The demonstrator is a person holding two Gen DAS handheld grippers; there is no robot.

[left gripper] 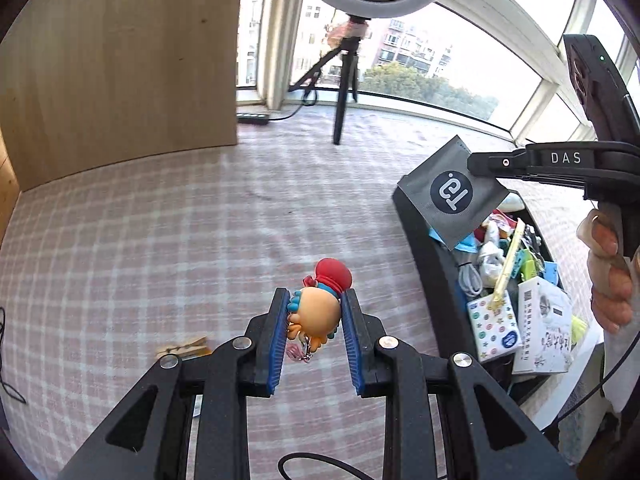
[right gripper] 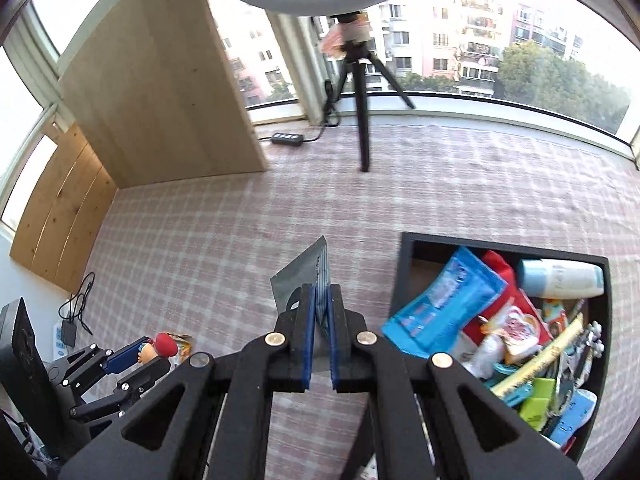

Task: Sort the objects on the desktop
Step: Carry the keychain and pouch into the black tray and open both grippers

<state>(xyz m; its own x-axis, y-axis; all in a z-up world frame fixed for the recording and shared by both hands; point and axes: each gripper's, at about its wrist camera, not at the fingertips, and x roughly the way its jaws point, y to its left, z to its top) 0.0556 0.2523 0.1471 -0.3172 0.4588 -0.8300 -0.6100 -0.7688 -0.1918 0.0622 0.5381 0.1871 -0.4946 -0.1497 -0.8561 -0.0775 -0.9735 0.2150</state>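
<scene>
Two grippers pitched downward over the checked cloth.
Left gripper (left gripper: 316, 312) clamps a toy figure (left gripper: 320, 304); right gripper (right gripper: 319, 312), bin (right gripper: 404, 264) at 3 o'clock, pinches a grey packet (right gripper: 308, 272).

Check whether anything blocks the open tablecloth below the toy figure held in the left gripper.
Nothing visible does. The left gripper holds the toy figure above bare checked tablecloth. The wooden clothespin lies off to the left, and the black bin stands to the right.
</scene>
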